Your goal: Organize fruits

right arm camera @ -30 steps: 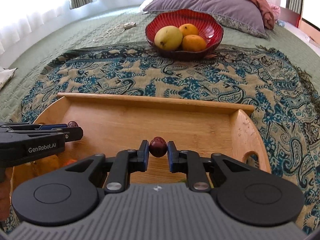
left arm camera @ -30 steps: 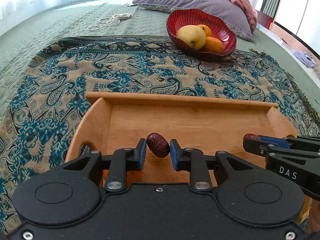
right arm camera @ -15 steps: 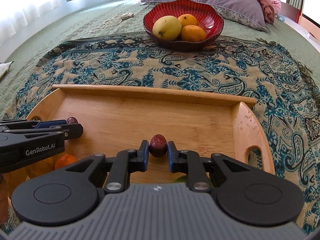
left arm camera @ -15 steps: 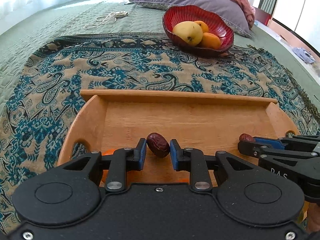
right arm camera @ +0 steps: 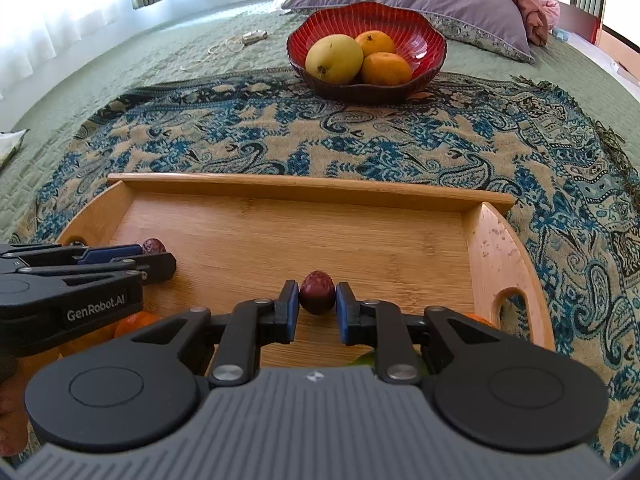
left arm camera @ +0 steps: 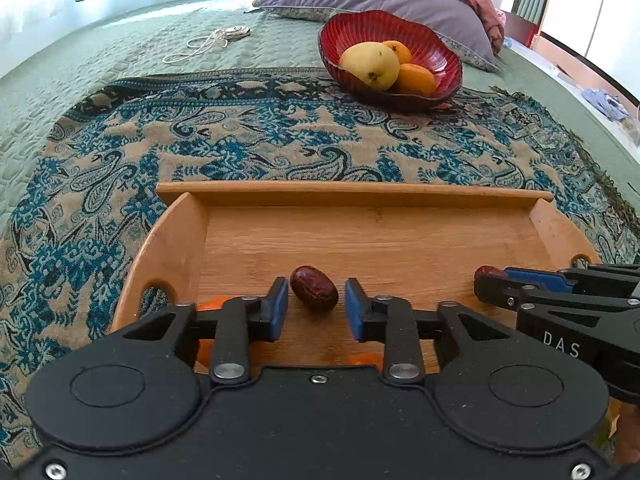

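Note:
A wrinkled dark red date [left arm camera: 314,288] lies on the floor of the wooden tray [left arm camera: 352,194], between the blue pads of my left gripper [left arm camera: 316,308]. Its jaws are opening, with a clear gap on each side of the fruit. A second date [right arm camera: 317,293] stands on end between the pads of my right gripper [right arm camera: 317,307]. These jaws are opening too and sit only just off the fruit. Each gripper also shows side-on in the other's view: the right gripper [left arm camera: 486,280] and the left gripper [right arm camera: 160,258].
A red bowl [right arm camera: 428,36] holding a yellow fruit [right arm camera: 334,59] and two oranges stands on the patterned cloth beyond the tray [right arm camera: 308,188]. Oranges [right arm camera: 134,322] and a green fruit [right arm camera: 364,360] lie half hidden at the tray's near side. A pillow and a cord lie farther back.
Both grippers' jaws have spread apart. Each date, pinched between the pads before, is now let go and rests on the tray floor. Neither hand has shifted noticeably.

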`<state>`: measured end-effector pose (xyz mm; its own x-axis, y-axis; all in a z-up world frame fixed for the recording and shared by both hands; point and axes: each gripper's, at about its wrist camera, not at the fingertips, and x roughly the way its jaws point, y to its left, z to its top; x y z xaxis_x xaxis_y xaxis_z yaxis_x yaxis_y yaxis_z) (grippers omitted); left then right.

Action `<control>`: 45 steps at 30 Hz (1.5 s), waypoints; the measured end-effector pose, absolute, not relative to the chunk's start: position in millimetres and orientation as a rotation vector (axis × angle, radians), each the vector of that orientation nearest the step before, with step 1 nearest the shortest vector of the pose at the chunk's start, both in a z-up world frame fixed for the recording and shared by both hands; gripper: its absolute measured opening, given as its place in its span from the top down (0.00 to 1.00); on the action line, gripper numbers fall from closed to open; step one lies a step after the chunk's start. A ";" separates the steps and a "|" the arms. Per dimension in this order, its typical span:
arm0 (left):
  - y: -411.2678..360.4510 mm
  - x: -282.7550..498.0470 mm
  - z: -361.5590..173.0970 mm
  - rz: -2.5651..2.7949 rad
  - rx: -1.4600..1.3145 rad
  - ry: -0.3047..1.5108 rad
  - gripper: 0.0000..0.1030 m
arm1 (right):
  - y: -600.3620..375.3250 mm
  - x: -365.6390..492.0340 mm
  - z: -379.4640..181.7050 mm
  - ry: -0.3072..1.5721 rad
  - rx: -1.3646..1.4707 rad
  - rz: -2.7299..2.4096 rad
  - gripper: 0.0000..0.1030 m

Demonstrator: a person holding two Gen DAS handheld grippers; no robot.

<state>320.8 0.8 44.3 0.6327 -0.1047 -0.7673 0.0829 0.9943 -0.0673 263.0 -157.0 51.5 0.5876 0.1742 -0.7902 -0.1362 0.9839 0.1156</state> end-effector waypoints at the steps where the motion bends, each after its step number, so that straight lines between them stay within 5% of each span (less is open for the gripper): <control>1: 1.6 319.5 45.5 -0.109 -0.029 0.876 0.64 | -157.5 261.8 52.6 0.918 0.047 0.184 0.65; 12: 5.4 278.5 68.4 -0.120 0.003 0.769 0.38 | -157.2 232.5 78.4 0.803 0.020 0.195 0.54; 21: 12.1 213.4 85.6 -0.141 0.015 0.668 0.25 | -161.8 174.4 93.9 0.661 0.022 0.187 0.45; 31: 26.2 137.6 83.5 -0.146 -0.034 0.609 0.24 | -164.4 108.9 102.5 0.500 0.014 0.173 0.34; 45: 20.7 73.2 49.3 -0.118 -0.007 0.597 0.18 | -163.5 32.6 63.7 0.425 -0.019 0.153 0.32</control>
